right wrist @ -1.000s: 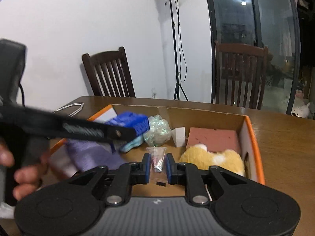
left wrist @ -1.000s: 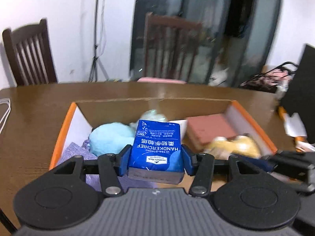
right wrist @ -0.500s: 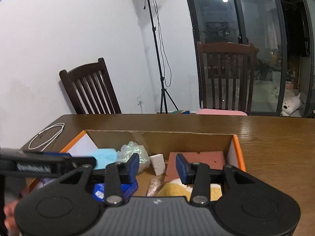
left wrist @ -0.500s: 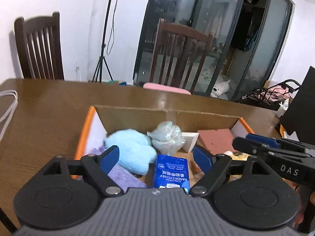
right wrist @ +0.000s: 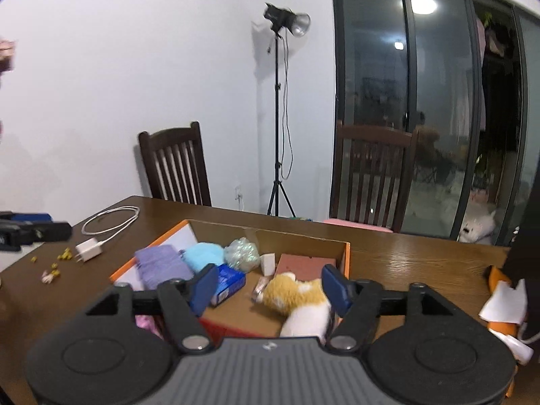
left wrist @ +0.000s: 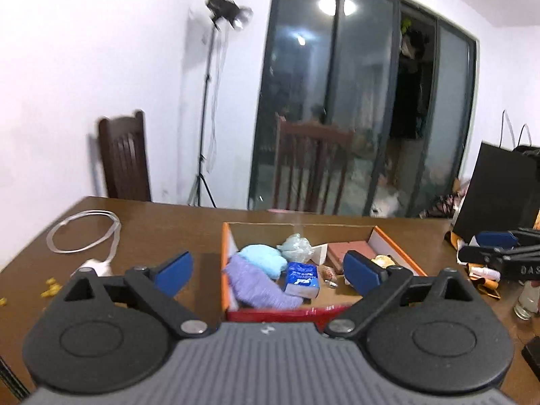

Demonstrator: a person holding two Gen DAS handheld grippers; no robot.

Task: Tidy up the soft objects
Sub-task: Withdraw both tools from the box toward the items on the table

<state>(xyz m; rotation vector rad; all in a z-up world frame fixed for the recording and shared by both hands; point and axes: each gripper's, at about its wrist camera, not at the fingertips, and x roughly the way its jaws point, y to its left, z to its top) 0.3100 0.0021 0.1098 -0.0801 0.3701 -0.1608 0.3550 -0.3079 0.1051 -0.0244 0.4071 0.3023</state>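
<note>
An orange-rimmed cardboard box on the wooden table holds a purple cloth, a light blue plush, a blue tissue pack, a crinkly bag, a brick-red sponge, a small packet and a yellow-white plush. My left gripper hovers above and short of the box, its jaws opening, nothing between them. My right gripper hangs over the box's near side, jaws opening too, touching nothing.
A white charger with a coiled cable and yellow crumbs lie left of the box. A black bag, papers and a glass crowd the right end. Two chairs and a light stand stand behind the table.
The left gripper let the tissue pack drop into the box and the right released the small packet. Both pulled back and up, jaws spreading wider.
</note>
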